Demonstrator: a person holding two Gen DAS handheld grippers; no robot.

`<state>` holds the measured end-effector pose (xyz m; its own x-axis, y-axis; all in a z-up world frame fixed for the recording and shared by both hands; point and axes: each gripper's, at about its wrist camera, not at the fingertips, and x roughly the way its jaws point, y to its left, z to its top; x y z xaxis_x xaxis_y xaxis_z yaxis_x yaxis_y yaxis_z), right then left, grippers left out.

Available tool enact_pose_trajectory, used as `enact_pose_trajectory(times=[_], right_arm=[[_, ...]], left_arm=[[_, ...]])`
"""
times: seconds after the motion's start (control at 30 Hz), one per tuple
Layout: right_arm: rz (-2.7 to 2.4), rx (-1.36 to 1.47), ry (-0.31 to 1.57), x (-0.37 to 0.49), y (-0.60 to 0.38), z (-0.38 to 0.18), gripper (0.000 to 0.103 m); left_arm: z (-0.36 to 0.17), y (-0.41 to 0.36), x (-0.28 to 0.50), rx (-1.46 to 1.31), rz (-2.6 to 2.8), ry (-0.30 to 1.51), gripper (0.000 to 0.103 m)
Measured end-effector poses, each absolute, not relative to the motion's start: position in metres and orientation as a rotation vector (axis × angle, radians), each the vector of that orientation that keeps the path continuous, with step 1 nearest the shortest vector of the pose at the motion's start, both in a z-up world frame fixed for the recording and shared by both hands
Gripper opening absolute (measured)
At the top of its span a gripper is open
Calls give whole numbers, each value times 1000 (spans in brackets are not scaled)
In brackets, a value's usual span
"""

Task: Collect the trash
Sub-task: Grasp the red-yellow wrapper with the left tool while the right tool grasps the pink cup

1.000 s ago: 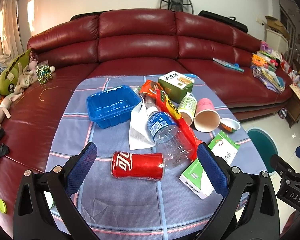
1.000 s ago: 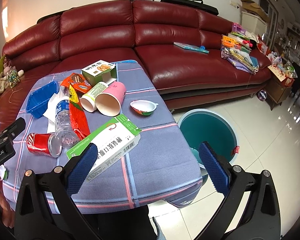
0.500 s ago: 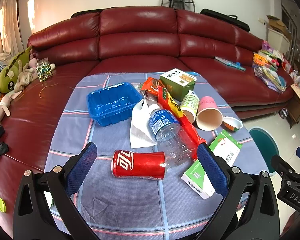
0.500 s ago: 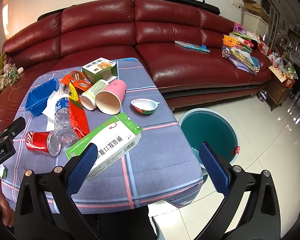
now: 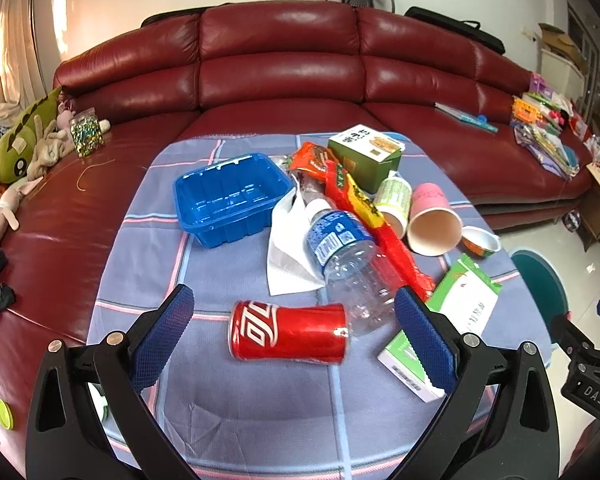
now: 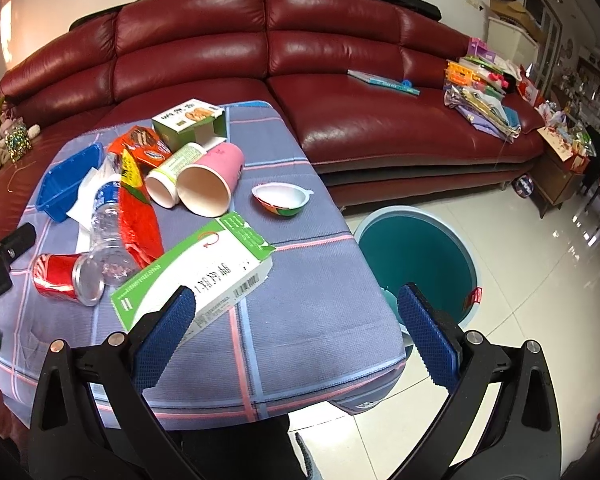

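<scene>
1. Lying on its side on the checked cloth of the tabletop [image 5: 148, 272], the red cola can [image 5: 288, 336] sits between the spread fingers of the left tongs [image 5: 294, 322], which gape wide and grip nothing.
2. A clear water bottle [image 5: 340, 252] touches the can's end, resting on a white napkin [image 5: 284, 248] beside a red snack wrapper [image 5: 380, 224].
3. The blue plastic tray [image 5: 230, 200] holds nothing.
4. A pink paper cup [image 6: 212, 184] and a white-and-green cup [image 6: 172, 172] lie tipped over side by side, both hollow; a small white bowl [image 6: 282, 198] near them looks bare.
5. The right tongs [image 6: 296, 318], equally wide and holding nothing, hover over the tabletop's edge near a green-and-white carton [image 6: 196, 268].
6. The teal bin [image 6: 416, 256] stands on the floor just beside the tabletop; its contents cannot be made out.
</scene>
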<state>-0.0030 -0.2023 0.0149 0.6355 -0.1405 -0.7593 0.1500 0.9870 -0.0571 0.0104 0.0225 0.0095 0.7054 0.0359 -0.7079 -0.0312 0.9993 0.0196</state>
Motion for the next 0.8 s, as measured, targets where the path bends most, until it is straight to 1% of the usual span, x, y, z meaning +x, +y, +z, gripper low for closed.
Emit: enact_pose_trajectory(times=[0.17,0.37,0.47,0.53,0.6,0.73,0.77,0.8], right_arm=[[-143,27,902,11,-212,0,97],[-151,51,924,24,-227,-12,97],[-139,93,965,30,-238,-21,97],[-126,113,979,34,-244,-25,97],[-123,113,976,38,-247,-27,97],[-119,118,973,47,-255,-33,97],[-112,126,978,51,-257,-35,97],[-108,130,979,53,-258,-37,97]], left_arm=[[2,15,32,40,14,831,100],[-1,-20,66,65,-79,904,100],[-7,-34,81,90,-88,934,99],[-13,-40,94,95,-95,967,92],[-18,-43,103,85,-106,1000,83],[-29,-53,122,87,-124,1051,71],[-32,-56,125,93,-129,1063,65],[-33,-60,127,108,-129,1064,61]])
